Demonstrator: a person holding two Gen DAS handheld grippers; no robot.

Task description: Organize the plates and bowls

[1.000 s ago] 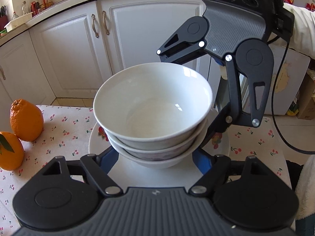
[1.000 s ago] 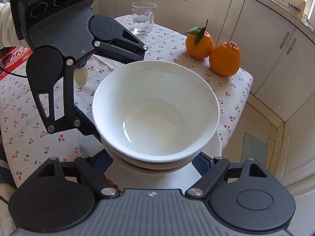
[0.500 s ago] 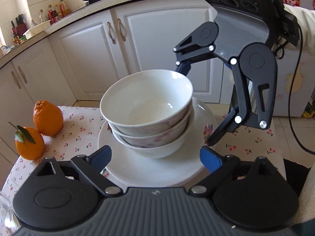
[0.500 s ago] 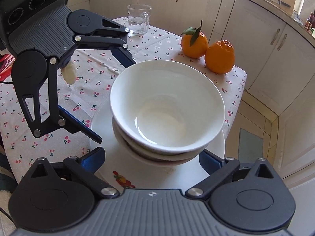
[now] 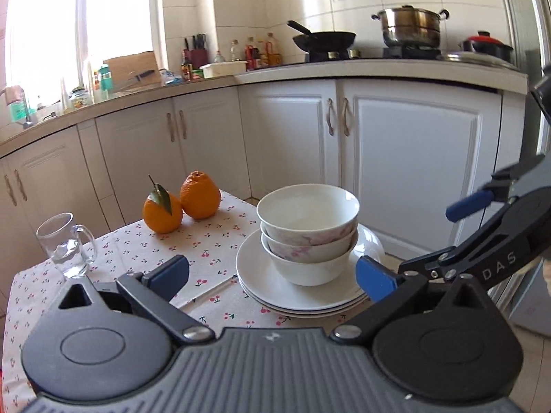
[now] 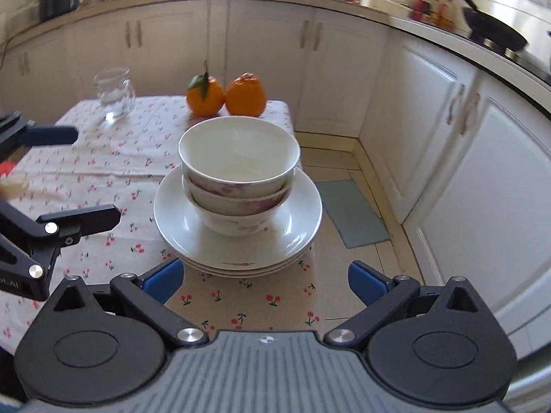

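Three white bowls [image 5: 308, 232] are nested in a stack on a stack of white plates [image 5: 261, 285] near the table's edge. They also show in the right wrist view, bowls [image 6: 237, 179] on plates [image 6: 172, 213]. My left gripper [image 5: 272, 275] is open and empty, drawn back from the plates. My right gripper [image 6: 265, 278] is open and empty, just short of the plates. The right gripper's fingers [image 5: 468, 203] show at the right of the left wrist view, and the left gripper's fingers [image 6: 51, 136] at the left of the right wrist view.
Two oranges [image 5: 182, 208] and a glass mug [image 5: 67, 246] stand on the cherry-print tablecloth [image 5: 210, 251] behind the stack. White kitchen cabinets [image 5: 406, 158] and floor lie beyond the table's edge. A small pale object [image 6: 13, 186] lies at the table's left.
Both grippers have pulled back and away from the stack of bowls and plates. The stack stays put on the table.
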